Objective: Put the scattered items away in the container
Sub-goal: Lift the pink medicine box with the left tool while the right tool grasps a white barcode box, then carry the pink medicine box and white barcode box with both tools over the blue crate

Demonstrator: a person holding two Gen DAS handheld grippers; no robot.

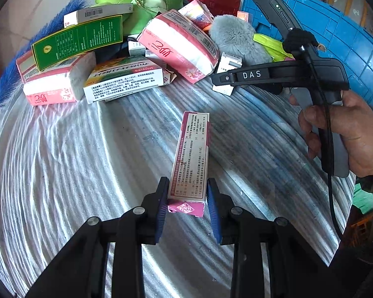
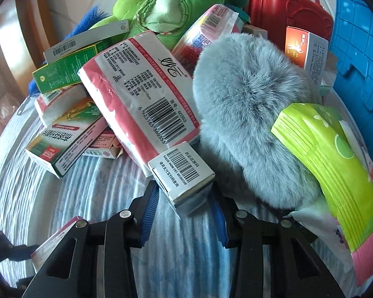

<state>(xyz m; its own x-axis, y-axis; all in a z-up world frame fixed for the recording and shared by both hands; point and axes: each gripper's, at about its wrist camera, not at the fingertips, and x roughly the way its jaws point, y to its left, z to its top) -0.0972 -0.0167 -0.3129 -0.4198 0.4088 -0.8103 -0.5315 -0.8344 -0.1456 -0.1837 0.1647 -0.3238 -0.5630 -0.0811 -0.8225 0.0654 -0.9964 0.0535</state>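
Observation:
My left gripper [image 1: 187, 193] is shut on a long pink medicine box [image 1: 190, 159], held above the striped cloth. My right gripper [image 2: 184, 198] has its jaws around a small white box with barcodes [image 2: 182, 172] at the near edge of the pile; the blue pads sit beside the box, contact unclear. The right gripper also shows in the left wrist view [image 1: 220, 79] at that white box [image 1: 227, 70]. The pile holds a pink tissue pack [image 2: 139, 99], a grey furry slipper [image 2: 248, 114], a green plush toy [image 2: 161, 7] and a green box [image 1: 79, 39]. The blue container [image 1: 330, 37] stands at the right.
A red case [image 2: 288, 7] sits at the back of the pile. A lime-green sachet pack [image 2: 320, 154] lies right of my right gripper. A blue brush [image 1: 15, 74] lies at the left edge. The striped cloth [image 1: 87, 161] covers the table.

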